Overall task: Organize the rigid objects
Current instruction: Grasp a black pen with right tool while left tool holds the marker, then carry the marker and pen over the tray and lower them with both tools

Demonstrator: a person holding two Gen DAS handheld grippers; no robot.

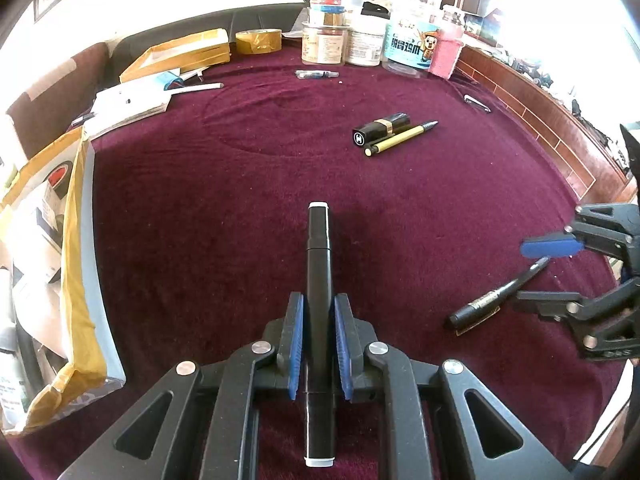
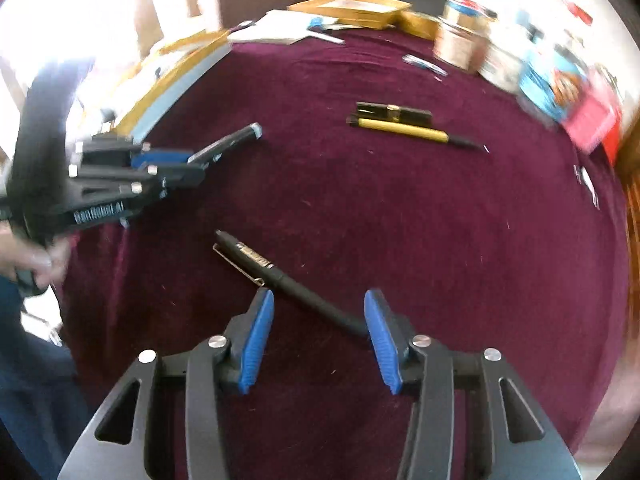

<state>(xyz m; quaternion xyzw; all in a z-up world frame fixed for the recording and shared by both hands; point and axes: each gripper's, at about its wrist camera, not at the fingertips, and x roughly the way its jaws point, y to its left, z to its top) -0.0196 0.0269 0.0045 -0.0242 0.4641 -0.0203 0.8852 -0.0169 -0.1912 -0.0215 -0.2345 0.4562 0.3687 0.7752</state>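
My left gripper (image 1: 319, 308) is shut on a black marker (image 1: 319, 256) with white end caps, held above the maroon cloth; the marker points forward between the blue pads. The left gripper also shows in the right wrist view (image 2: 192, 162), marker tip sticking out. My right gripper (image 2: 318, 300) is open, its pads on either side of a black pen (image 2: 280, 276) lying on the cloth. The right gripper shows at the right edge of the left wrist view (image 1: 536, 272) over that pen (image 1: 492, 300). A black lipstick tube (image 1: 380, 128) and a yellow pen (image 1: 400, 138) lie side by side farther back.
Jars and tubs (image 1: 376, 40) stand at the back with a tape roll (image 1: 258, 41). Padded envelopes and papers (image 1: 52, 240) line the left side. A small clear pen (image 1: 316, 75) and a metal clip (image 1: 476, 103) lie on the cloth. A wooden edge (image 1: 560, 136) runs along the right.
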